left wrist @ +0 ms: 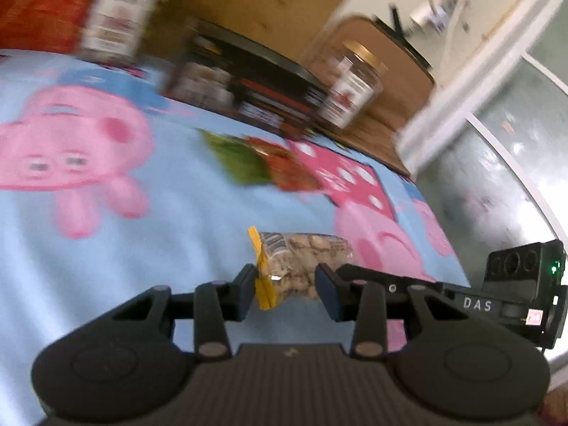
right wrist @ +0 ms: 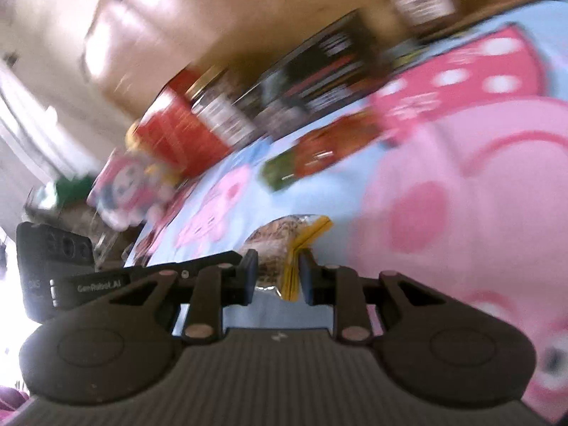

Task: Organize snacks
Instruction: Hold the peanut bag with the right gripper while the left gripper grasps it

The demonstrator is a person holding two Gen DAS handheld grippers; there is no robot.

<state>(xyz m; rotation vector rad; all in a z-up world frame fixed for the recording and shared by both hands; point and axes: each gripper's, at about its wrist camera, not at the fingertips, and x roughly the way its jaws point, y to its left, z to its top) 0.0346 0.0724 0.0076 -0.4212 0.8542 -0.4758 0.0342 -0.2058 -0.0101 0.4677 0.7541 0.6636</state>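
**Gripping one clear snack packet from both ends**

Lying on the pale blue cartoon-pig cloth (left wrist: 177, 230) that covers the surface, the clear snack packet (left wrist: 305, 259) with its yellow sealed edge is sitting between two sets of pads at once. The left hand-held gripper (left wrist: 285, 291) is straddling the packet's near end, its left pad touching the yellow seal and its right pad just beside the clear film; whether both pads are pressing is too blurred to tell. The right hand-held gripper (right wrist: 275, 277) is standing narrow around the same packet (right wrist: 280, 238), the yellow seal and crumpled film bunching between its pads, so it looks clamped on it. Beyond the packet, a green and red snack pouch (left wrist: 262, 167) is lying flat on the cloth. Farther behind the packet, a dark tray of snacks (left wrist: 255, 85) is sitting near the cloth's far edge, with a gold-lidded jar (left wrist: 351, 85) just beside it and a larger jar (left wrist: 120, 10) well apart
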